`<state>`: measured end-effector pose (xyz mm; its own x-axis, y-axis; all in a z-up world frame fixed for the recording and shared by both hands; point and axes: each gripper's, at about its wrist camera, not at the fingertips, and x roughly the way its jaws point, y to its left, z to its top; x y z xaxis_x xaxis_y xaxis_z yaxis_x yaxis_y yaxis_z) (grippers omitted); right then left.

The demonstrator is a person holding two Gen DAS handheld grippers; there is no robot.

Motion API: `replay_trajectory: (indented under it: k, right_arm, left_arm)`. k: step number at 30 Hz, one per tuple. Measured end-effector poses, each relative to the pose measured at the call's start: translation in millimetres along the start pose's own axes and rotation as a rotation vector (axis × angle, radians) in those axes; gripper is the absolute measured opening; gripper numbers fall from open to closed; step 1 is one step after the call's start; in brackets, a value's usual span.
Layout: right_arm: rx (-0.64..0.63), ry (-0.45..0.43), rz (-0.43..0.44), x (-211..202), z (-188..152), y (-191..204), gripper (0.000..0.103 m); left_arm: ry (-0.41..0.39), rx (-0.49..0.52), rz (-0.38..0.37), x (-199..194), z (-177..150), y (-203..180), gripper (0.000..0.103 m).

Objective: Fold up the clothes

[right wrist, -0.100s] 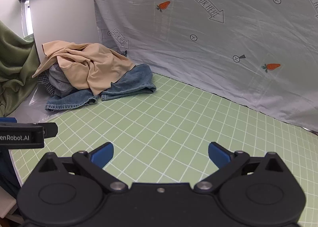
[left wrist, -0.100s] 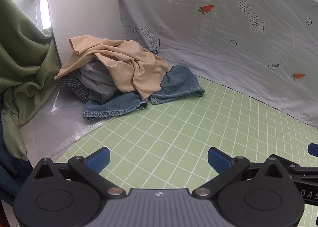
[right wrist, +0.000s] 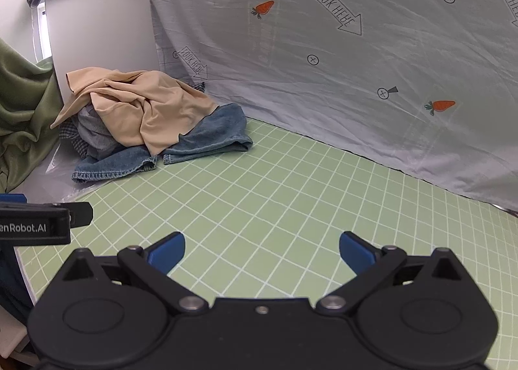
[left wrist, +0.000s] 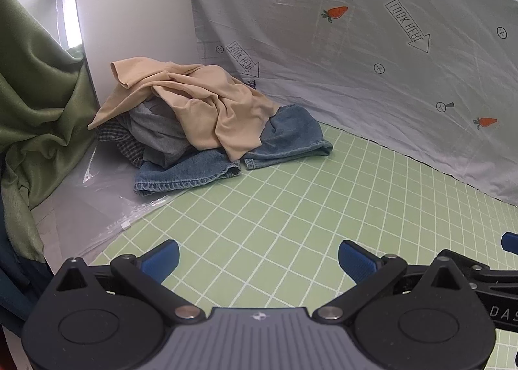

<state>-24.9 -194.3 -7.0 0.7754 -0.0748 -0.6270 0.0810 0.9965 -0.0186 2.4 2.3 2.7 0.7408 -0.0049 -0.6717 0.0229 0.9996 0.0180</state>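
My left tool (left wrist: 257, 260) and right tool (right wrist: 260, 253) both hang spread wide and empty over the green grid mat (left wrist: 291, 208). The clothes lie heaped at the desk's far left corner: a tan shirt (left wrist: 207, 107) draped over grey cloth (left wrist: 155, 133) and jeans (left wrist: 291, 133). The tan shirt looks light, limp and slippery; I'd pinch its free hem. The denim looks heavier and stiffer.

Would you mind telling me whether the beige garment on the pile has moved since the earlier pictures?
No. The beige garment lies as before over the denim jeans, against the same white cabinet.
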Motion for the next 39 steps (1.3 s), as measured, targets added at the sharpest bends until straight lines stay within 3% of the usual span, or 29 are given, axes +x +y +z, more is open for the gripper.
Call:
replay_trajectory:
  k: [39]
  right_arm:
    - [-0.013, 0.019, 0.012, 3, 0, 1, 0.103]
  left_arm:
    - [0.039, -0.004, 0.001, 13, -1, -1, 0.103]
